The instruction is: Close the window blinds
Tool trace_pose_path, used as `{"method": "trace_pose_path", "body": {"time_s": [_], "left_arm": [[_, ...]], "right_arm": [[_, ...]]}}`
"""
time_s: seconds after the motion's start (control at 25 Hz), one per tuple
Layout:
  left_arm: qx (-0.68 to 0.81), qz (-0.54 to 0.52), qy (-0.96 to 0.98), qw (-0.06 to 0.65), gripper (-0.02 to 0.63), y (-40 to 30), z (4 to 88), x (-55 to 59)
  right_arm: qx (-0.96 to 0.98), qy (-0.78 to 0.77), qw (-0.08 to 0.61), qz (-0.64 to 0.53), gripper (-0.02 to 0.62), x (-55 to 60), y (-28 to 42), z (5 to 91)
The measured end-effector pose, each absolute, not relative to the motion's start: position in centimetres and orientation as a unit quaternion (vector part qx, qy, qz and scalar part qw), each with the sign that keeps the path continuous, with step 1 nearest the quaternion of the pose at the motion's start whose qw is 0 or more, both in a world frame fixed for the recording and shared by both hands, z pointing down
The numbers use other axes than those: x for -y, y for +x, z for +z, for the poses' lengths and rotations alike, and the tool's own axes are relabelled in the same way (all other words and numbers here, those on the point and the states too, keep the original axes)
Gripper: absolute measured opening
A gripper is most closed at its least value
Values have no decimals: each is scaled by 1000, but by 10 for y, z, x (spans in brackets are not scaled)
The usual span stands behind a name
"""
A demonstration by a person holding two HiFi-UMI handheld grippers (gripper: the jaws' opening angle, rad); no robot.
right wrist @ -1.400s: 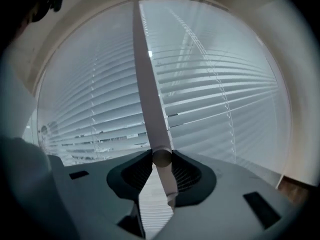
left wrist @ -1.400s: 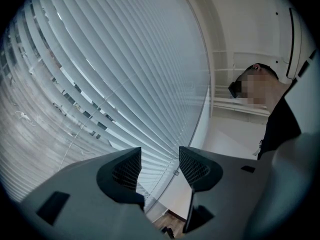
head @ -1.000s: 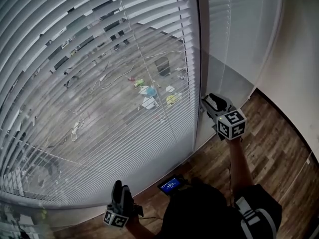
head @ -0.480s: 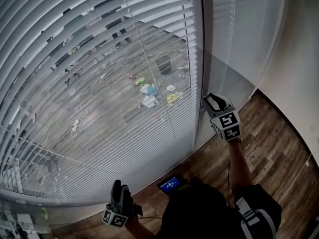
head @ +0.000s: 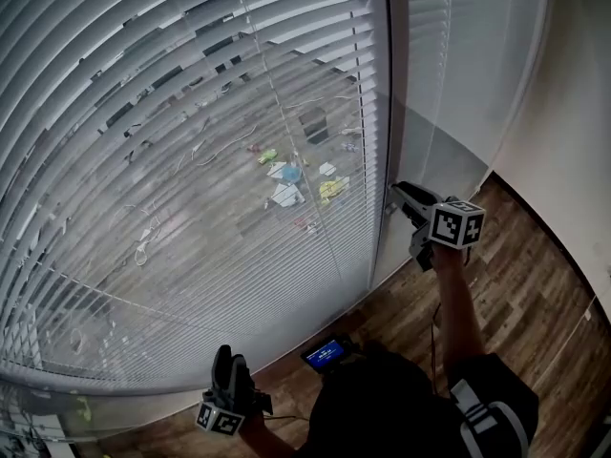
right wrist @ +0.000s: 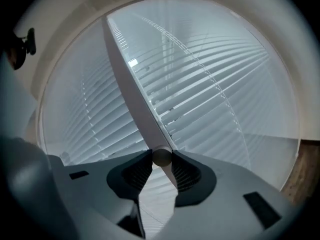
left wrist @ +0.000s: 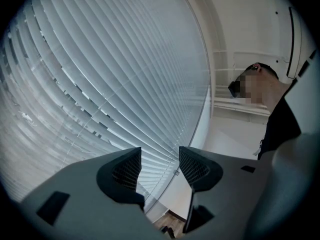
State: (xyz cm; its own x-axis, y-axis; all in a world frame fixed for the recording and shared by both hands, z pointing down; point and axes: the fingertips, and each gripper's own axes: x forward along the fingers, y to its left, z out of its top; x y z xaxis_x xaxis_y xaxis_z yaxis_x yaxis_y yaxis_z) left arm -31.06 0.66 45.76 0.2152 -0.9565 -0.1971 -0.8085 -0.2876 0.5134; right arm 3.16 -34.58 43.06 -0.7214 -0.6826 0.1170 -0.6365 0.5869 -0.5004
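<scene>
Right tool (head: 395, 191) has rolled at the wrist since the earlier frame, and its marker cube (head: 456, 223) now sits further right of the window post (head: 389, 103); the left tool (left wrist: 160, 158) has kept its place. The right tool is clamped on the lower end of the white tilt rod (right wrist: 131, 79), which hangs just beside the post and rises along it. The blinds (head: 191, 160) hang left of the post, fully lowered, with the slats only partly tilted, so a dim view still shows between them. The left tool, low and well left of the post, stands narrowly parted with nothing between its jaws.

Step in hand, as judged: twisting the rod to shut the slats. To do it well, keep a firm grip near the rod's end and turn about the rod's own line without dragging it away from the post. Re-grip for each further turn until the slats overlap.
</scene>
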Motion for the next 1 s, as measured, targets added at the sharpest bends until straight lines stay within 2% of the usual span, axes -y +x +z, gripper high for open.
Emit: {"method": "trace_pose_path", "body": {"time_s": [0.16,0.4,0.6,0.8,1.0], "left_arm": [[576,-243,766,151,253,-310,456,-6],[576,-241,766,153,252,-310,455,-5],[574,-239,767,155,252,-307,455,-1],[575,-241,766,156,252,-309,457,-2],[575,-243,766,155,252,-308,461,1]], "right_arm": [[-897,-367,50,-240,127,344,30,429],[-891,-445,-83,9,153,334,30,421],[-866,-465,-156,97,152,336,23,422],[-866,-468,-160,82,129,337,23,424],[-887,-449,-100,-44,129,343,27,429]]}}
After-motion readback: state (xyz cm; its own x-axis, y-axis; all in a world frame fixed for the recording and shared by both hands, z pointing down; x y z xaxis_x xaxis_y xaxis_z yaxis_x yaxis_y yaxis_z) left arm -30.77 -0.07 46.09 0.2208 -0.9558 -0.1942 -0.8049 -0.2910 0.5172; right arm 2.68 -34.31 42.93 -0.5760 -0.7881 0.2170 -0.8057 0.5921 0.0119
